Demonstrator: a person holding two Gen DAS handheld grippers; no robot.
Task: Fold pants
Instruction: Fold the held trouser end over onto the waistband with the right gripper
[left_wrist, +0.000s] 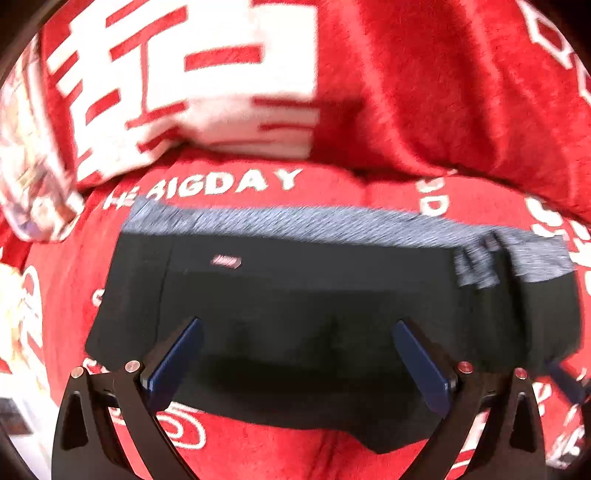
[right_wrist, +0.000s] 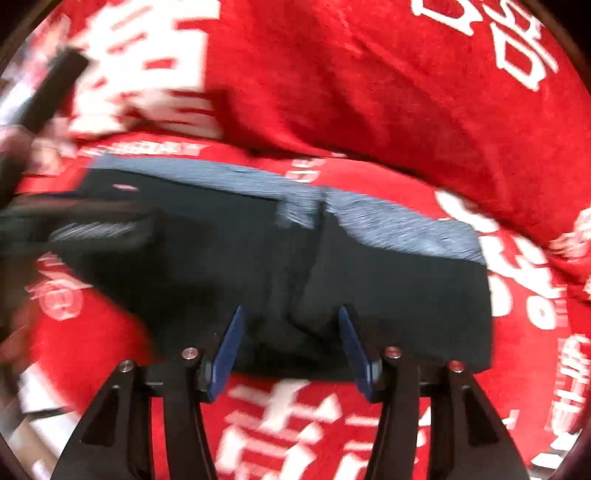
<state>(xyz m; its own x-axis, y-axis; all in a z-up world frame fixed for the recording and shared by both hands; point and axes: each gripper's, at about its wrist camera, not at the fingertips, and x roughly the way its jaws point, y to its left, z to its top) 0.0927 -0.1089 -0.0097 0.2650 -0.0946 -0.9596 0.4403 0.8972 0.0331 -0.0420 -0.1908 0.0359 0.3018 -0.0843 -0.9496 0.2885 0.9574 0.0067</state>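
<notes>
A: Fingers of the right gripper (right_wrist: 290, 347) part-spread, nothing pinched, over the near edge of the folded pants (right_wrist: 258, 258) on the red blanket (right_wrist: 388, 92).
B: Left gripper (left_wrist: 297, 354) wide, empty. Press folds flat, edges squared.

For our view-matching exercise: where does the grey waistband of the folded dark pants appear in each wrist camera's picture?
Left wrist view: the grey waistband runs along the far edge of the pants, across the middle of the picture.
Right wrist view: the grey waistband slants from upper left down to centre right.
Shared landmark: the small pink label just below the band's left part.
</notes>
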